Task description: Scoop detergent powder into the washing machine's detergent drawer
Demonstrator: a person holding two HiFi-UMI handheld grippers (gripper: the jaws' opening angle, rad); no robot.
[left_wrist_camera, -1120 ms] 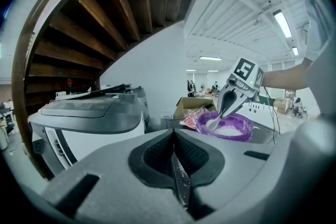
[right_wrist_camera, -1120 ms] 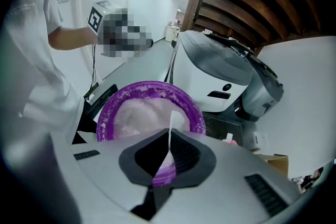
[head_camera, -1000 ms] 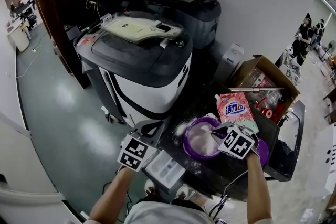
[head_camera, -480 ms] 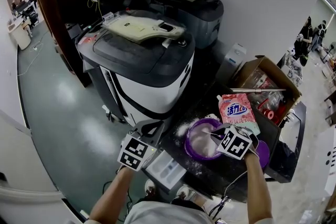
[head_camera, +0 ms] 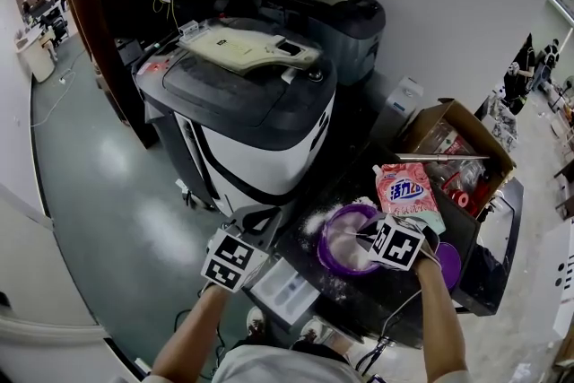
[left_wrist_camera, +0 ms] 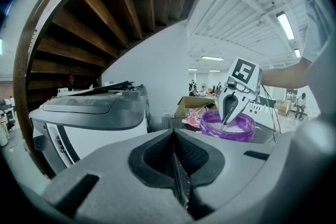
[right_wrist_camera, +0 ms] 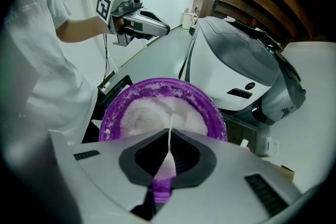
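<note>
A purple bowl of white detergent powder stands on the dark table beside the washing machine. My right gripper is over the bowl, shut on the thin handle of a scoop whose far end reaches into the powder. My left gripper is shut with nothing in it. It hovers left of the bowl, above a white compartmented detergent drawer. In the left gripper view the right gripper points down into the bowl. The left gripper shows beyond the bowl in the right gripper view.
A pink detergent bag lies behind the bowl, and an open cardboard box of items sits further right. Spilled powder dusts the table near the bowl. A second dark machine stands behind the washer. People stand far off at the right.
The right gripper has shifted slightly left over the bowl with the scoop. The left gripper has stayed where it was.
</note>
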